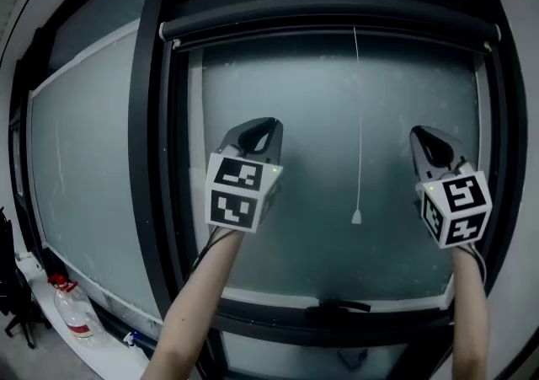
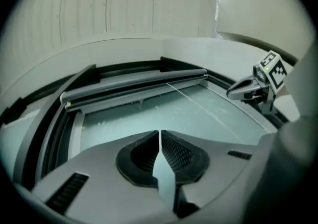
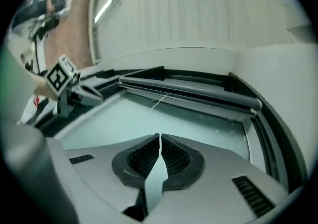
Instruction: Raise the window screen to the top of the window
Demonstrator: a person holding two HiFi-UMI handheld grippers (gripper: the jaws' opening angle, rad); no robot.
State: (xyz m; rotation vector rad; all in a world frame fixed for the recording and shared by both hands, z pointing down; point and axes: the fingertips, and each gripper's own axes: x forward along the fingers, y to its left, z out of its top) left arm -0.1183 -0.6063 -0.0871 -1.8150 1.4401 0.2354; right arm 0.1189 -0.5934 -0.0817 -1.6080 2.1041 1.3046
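Facing the window (image 1: 312,269), you have the window screen (image 1: 328,23) rolled up along the top of the frame, well above both tools. Your left tool (image 1: 269,125) and right tool (image 1: 417,134) are clenched on nothing, raised before the glass. The pull cord (image 1: 360,142) hangs between them.
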